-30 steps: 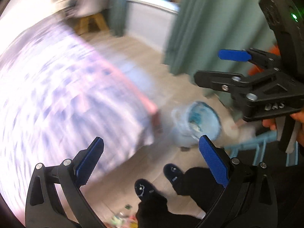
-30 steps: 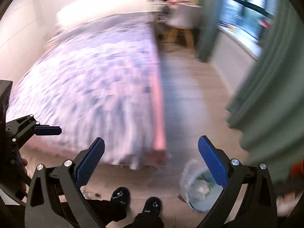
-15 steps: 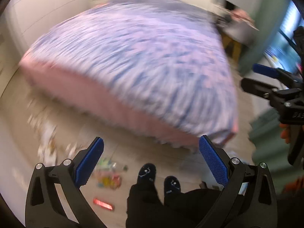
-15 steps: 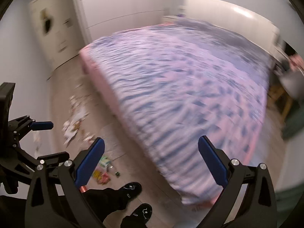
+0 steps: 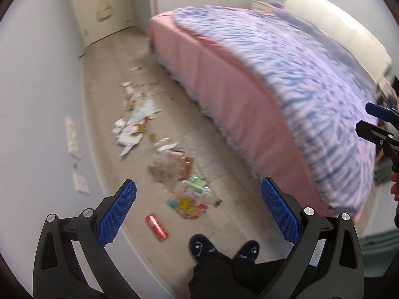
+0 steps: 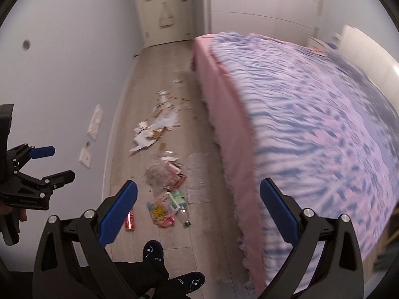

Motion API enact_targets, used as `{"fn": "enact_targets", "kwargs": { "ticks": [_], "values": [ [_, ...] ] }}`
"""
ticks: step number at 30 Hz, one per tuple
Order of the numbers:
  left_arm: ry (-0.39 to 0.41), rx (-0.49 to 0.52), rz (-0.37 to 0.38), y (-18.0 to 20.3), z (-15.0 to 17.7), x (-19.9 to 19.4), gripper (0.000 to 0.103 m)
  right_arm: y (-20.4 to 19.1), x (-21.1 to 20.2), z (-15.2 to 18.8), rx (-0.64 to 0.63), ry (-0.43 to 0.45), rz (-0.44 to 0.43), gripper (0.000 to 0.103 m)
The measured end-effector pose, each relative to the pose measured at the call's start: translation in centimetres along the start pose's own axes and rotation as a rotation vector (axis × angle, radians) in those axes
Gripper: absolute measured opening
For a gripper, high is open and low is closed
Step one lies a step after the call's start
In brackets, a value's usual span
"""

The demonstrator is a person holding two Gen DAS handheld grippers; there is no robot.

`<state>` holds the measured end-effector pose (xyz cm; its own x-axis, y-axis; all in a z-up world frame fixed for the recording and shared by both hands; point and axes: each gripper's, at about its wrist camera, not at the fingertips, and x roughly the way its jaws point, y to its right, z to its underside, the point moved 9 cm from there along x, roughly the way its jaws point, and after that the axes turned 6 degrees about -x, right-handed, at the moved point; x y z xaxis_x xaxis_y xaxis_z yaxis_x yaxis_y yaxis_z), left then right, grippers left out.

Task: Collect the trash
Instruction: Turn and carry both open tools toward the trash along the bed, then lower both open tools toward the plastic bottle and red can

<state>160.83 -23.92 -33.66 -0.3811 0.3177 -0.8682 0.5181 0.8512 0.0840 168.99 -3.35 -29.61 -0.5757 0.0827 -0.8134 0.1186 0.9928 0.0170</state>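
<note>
The left gripper (image 5: pixel 197 214) is spread wide and holds nothing; the right gripper (image 6: pixel 199 211) is likewise spread and empty. Both are held high above the floor, aimed down at the person's dark slippers (image 5: pixel 199 245).

A second ago both cameras faced the other end of the bed, where a lined bin stood by the green curtain. Since then the view has swung across the bedspread, and now the strip of floor between the bed (image 5: pixel 249 94) and the wall (image 5: pixel 37 87) fills both views. My reading is that the person has turned away from the bin to fetch more, so a pick-up comes next.

The trash lies along the foot of the bed: a red can (image 5: pixel 156 226) nearest the slippers, colourful wrappers (image 5: pixel 187 203) just past it, a crumpled clear bag (image 5: pixel 169 167) further along, then torn white paper (image 5: pixel 136 127) towards the door (image 6: pixel 162 7).

The can and wrappers carry print, but blur makes it unreadable.
</note>
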Motion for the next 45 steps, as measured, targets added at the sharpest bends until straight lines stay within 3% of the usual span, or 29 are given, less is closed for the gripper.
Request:
{"fn": "enact_targets", "kwargs": {
  "ticks": [8,18,23,29,38,41,45],
  "values": [
    [0.013,-0.14,-0.063,-8.5,-0.4,1.2,0.097,-5.2,4.1,-4.1,-0.095,-0.034,-0.064,0.096],
    [-0.02,-0.159,-0.075,-13.0,0.4,3.1,0.097,-8.1,7.6,-5.5,-0.201,-0.084,-0.052,0.096],
    [-0.033,-0.199,-0.099,-14.1,1.2,3.5,0.097,-9.1,9.0,-5.8,-0.234,-0.11,-0.079,0.096],
    [-0.063,-0.325,-0.141,-15.1,3.2,4.7,0.097,-10.3,11.4,-6.1,-0.304,-0.134,-0.155,0.096],
    [-0.078,-0.513,-0.244,-13.0,6.3,7.0,0.097,-11.1,16.7,-5.5,-0.44,-0.172,-0.304,0.096],
    [-0.084,-0.536,-0.268,-12.1,6.8,8.2,0.097,-11.5,18.4,-4.7,-0.522,-0.178,-0.331,0.096],
    [-0.09,-0.566,-0.269,-11.6,7.4,9.9,0.097,-11.5,20.2,-3.9,-0.526,-0.199,-0.356,0.096]
  ]
}}
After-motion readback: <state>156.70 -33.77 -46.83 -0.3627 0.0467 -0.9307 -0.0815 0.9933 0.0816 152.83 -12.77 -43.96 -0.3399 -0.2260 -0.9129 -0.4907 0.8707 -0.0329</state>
